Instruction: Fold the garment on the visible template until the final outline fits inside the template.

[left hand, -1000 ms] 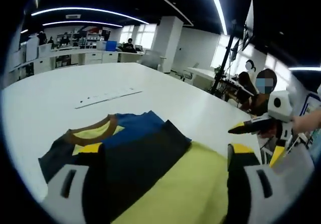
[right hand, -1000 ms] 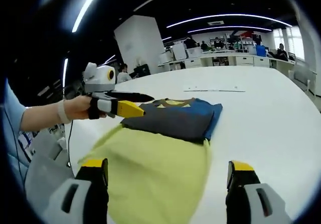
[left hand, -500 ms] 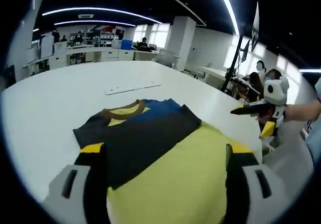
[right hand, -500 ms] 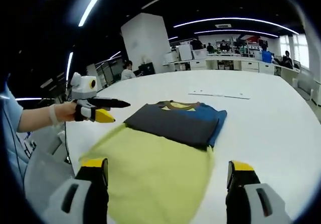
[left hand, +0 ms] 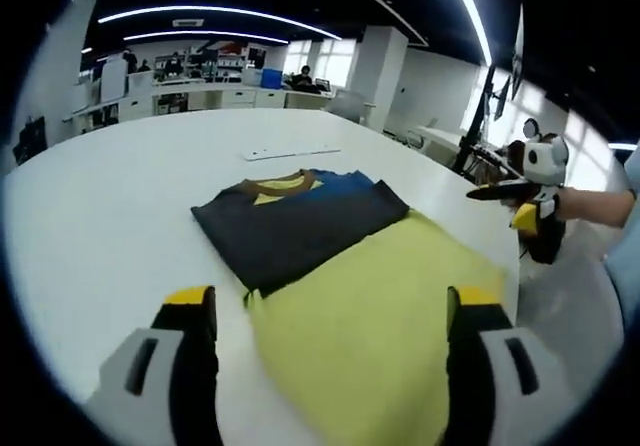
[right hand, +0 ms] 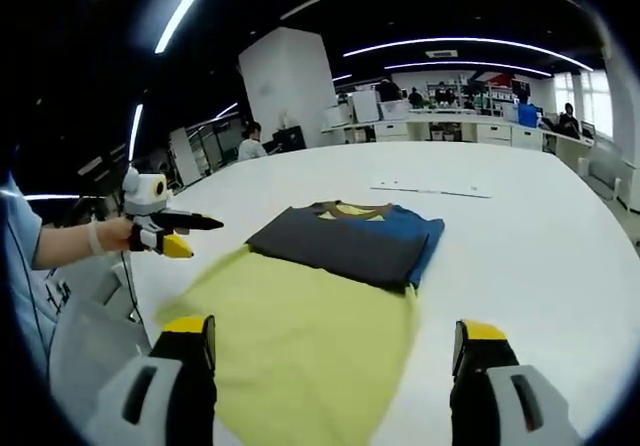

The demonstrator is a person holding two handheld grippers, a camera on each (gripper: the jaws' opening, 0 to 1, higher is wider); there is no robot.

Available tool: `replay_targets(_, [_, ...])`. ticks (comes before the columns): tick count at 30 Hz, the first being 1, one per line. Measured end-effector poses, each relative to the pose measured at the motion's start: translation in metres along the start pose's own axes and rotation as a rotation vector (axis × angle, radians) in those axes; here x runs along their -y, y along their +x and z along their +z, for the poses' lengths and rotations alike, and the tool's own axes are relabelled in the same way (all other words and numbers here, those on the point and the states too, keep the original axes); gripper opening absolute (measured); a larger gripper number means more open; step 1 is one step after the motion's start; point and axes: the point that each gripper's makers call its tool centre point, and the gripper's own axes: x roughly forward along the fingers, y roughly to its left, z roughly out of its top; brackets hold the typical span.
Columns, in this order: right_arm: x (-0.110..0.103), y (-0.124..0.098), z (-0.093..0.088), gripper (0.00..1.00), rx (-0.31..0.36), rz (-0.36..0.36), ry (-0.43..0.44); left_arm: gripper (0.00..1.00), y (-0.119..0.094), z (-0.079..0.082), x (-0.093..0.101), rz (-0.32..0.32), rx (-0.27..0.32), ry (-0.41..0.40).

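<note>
In the left gripper view, the left gripper (left hand: 325, 351) is hovering at the bottom of the frame with its fingers (left hand: 190, 341) spread wide and holding nothing. Between them the yellow-green lower half of the garment (left hand: 330, 266) is lying flat on the white tabletop (left hand: 100, 206), with its dark folded upper part, collar and blue panel sitting at frame centre. The right gripper (left hand: 520, 198) is hanging at the right edge, off the cloth; whether its tips are parted cannot be told here. A pale strip (left hand: 290, 152) is lying further up the tabletop.

In the right gripper view, the right gripper (right hand: 335, 371) is likewise sitting released, its fingers (right hand: 480, 351) apart above the near hem of the garment (right hand: 320, 296). The left gripper (right hand: 165, 228) is showing at the left, held by a hand (right hand: 110, 234). No template outline can be made out.

The next fold probably calls for both grippers taking the near hem corners together, lifting evenly, and laying the yellow-green part over the dark part with edges squared.
</note>
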Motion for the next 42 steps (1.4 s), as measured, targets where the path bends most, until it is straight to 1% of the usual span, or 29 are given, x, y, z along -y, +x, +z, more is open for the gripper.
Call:
replay_targets(4, [0.0, -0.001, -0.002, 1.0, -0.008, 0.003, -0.003, 0.92, -0.003, -0.002, 0.0, 0.008, -0.002, -0.003])
replay_targets(6, [0.0, -0.003, -0.003, 0.99, -0.012, 0.006, -0.005, 0.89, -0.005, -0.006, 0.003, 0.008, -0.005, -0.008])
replay_targets(9, [0.001, -0.007, -0.008, 0.98, -0.021, 0.009, -0.002, 0.89, -0.009, -0.018, 0.01, -0.002, -0.024, -0.011])
replay_targets(11, [0.005, -0.01, -0.013, 0.98, -0.02, -0.004, -0.003, 0.88, -0.012, -0.025, 0.01, -0.001, -0.031, -0.004])
replay_targets(12, [0.007, -0.011, -0.017, 0.98, -0.026, -0.008, 0.012, 0.88, -0.013, -0.031, 0.007, 0.006, -0.041, -0.007])
replay_targets(14, [0.008, -0.011, -0.023, 0.96, -0.037, -0.009, 0.02, 0.88, -0.017, -0.037, 0.005, 0.008, -0.049, -0.029])
replay_targets(15, [0.007, -0.012, -0.026, 0.96, -0.045, -0.009, 0.016, 0.87, -0.019, -0.039, 0.006, 0.007, -0.048, -0.028])
replay_targets(18, [0.003, -0.014, -0.036, 0.94, -0.072, 0.008, 0.015, 0.86, -0.028, -0.049, 0.009, 0.003, -0.075, -0.023])
replay_targets(20, [0.002, -0.015, -0.041, 0.91, -0.086, 0.014, 0.021, 0.85, -0.035, -0.057, 0.011, -0.004, -0.094, -0.033])
replay_targets(21, [0.002, -0.016, -0.048, 0.9, -0.097, 0.018, 0.022, 0.84, -0.037, -0.059, 0.012, -0.007, -0.1, -0.04])
replay_targets(22, [0.002, -0.016, -0.05, 0.88, -0.1, 0.02, 0.023, 0.82, -0.041, -0.063, 0.014, -0.011, -0.102, -0.041])
replay_targets(23, [0.002, -0.018, -0.056, 0.87, -0.114, 0.024, 0.031, 0.79, -0.044, -0.065, 0.015, -0.013, -0.101, -0.038])
replay_targets(24, [0.001, -0.019, -0.059, 0.85, -0.119, 0.028, 0.035, 0.74, -0.048, -0.07, 0.015, -0.012, -0.103, -0.041])
replay_targets(25, [0.001, -0.021, -0.067, 0.82, -0.136, 0.037, 0.044, 0.7, -0.05, -0.073, 0.014, -0.01, -0.109, -0.052])
replay_targets(27, [0.001, -0.025, -0.08, 0.78, -0.169, 0.041, 0.044, 0.68, -0.054, -0.078, 0.015, -0.013, -0.109, -0.064])
replay_targets(28, [0.001, -0.027, -0.083, 0.75, -0.175, 0.041, 0.042, 0.67, -0.058, -0.083, 0.014, -0.006, -0.116, -0.074])
replay_targets(29, [-0.001, -0.03, -0.091, 0.72, -0.197, 0.049, 0.051, 0.65, -0.06, -0.087, 0.015, -0.008, -0.125, -0.082])
replay_targets(30, [-0.002, -0.032, -0.094, 0.69, -0.205, 0.059, 0.058, 0.63, -0.063, -0.091, 0.015, -0.01, -0.132, -0.093])
replay_targets(32, [-0.005, -0.037, -0.101, 0.57, -0.208, 0.094, 0.067, 0.61, -0.066, -0.095, 0.017, -0.012, -0.14, -0.103])
replay_targets(33, [-0.002, -0.039, -0.104, 0.53, -0.209, 0.091, 0.083, 0.59, -0.07, -0.098, 0.019, -0.019, -0.14, -0.101])
replay_targets(34, [-0.002, -0.04, -0.105, 0.52, -0.211, 0.089, 0.093, 0.58, -0.071, -0.1, 0.021, -0.024, -0.141, -0.097])
replay_targets(36, [0.0, -0.043, -0.111, 0.51, -0.223, 0.092, 0.114, 0.54, -0.076, -0.111, 0.023, -0.033, -0.181, -0.12])
replay_targets(37, [0.0, -0.045, -0.115, 0.47, -0.237, 0.096, 0.109, 0.53, -0.078, -0.116, 0.025, -0.033, -0.195, -0.137])
replay_targets(38, [0.001, -0.047, -0.117, 0.45, -0.242, 0.093, 0.104, 0.52, -0.078, -0.117, 0.025, -0.036, -0.192, -0.131])
replay_targets(42, [0.0, -0.051, -0.12, 0.41, -0.244, 0.098, 0.124, 0.45, -0.084, -0.124, 0.033, -0.045, -0.218, -0.126])
